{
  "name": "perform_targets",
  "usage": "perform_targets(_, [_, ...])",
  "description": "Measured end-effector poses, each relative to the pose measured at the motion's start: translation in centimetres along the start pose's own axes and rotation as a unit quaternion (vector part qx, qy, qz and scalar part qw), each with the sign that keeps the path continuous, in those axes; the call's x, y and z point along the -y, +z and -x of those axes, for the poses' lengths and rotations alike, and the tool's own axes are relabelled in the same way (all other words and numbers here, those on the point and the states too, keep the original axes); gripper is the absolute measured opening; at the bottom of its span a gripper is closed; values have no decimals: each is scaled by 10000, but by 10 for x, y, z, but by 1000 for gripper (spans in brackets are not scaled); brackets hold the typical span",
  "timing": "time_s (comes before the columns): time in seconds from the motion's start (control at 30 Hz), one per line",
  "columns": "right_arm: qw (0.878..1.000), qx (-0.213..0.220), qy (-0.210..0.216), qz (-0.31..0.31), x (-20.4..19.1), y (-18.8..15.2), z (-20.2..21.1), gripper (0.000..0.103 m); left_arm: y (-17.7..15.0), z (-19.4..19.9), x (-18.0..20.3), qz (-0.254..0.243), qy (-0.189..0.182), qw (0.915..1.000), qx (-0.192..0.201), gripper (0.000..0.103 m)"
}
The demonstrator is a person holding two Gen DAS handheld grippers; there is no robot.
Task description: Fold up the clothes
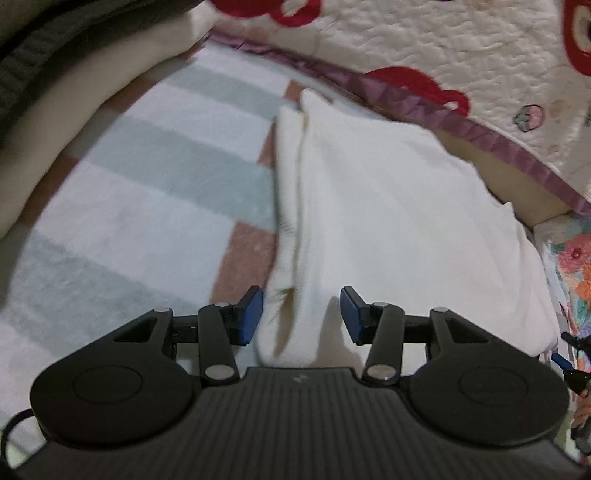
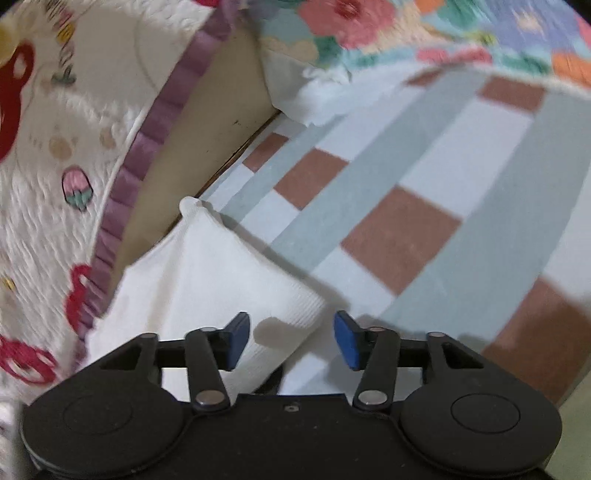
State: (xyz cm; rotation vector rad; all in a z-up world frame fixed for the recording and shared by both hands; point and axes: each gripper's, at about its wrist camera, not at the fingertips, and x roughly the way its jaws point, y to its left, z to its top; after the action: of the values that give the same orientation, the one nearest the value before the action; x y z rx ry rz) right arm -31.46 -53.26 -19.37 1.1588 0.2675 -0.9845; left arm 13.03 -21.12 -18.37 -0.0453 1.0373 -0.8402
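Observation:
A white garment [image 1: 388, 221] lies folded on a checked blanket [image 1: 129, 177] of pale blue, white and brown squares. Its layered left edge runs toward my left gripper [image 1: 301, 314], which is open with the near corner of the cloth lying between its blue pads [image 1: 251, 317]. In the right wrist view the same white garment [image 2: 207, 277] shows its ribbed hem corner between the blue pads [image 2: 347, 343] of my right gripper [image 2: 291, 339], which is also open. The fingers stand apart from the cloth on both sides.
A quilted cream cover with red shapes and a purple ruffled trim [image 1: 424, 99] borders the far side, over a beige edge [image 2: 221, 122]. A floral fabric [image 2: 406, 33] lies at the far right. A cream cushion [image 1: 92, 85] sits at the upper left.

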Motion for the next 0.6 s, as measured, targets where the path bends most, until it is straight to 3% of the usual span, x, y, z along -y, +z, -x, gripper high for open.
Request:
perform_targets(0.07, [9997,111,51,-195,-2,-3,-9,69,0,-7,8,-162,39,9998,127,45])
perform_targets(0.13, [9994,283,45,-213,-7,-3,-21,69,2,-12,16,-278,90,9994,184,45])
perform_targets(0.17, [9994,330,-30,41,-14,0,-26,57,2,-13,18,-320,119,9992,202,45])
perform_targets(0.23, [9965,333,-218,741,-33,4,-33,8,0,-11,21,-394,144,9989,188,45])
perform_targets(0.3, [9873,712,-379,1370,-49,0,-19,7,-4,-8,22,-412,308,9985,209,42])
perform_targets(0.37, [9796,1054,-574,1611,-50,-6,3,6,-10,-4,22,-397,557,9973,252,44])
perform_targets(0.47, [9739,865,-898,1899,-39,-14,2,5,-12,-2,27,-437,751,9961,156,44])
perform_targets(0.6, [9814,702,-1020,1468,-25,-13,-12,5,-17,5,23,-212,605,9979,-5,45])
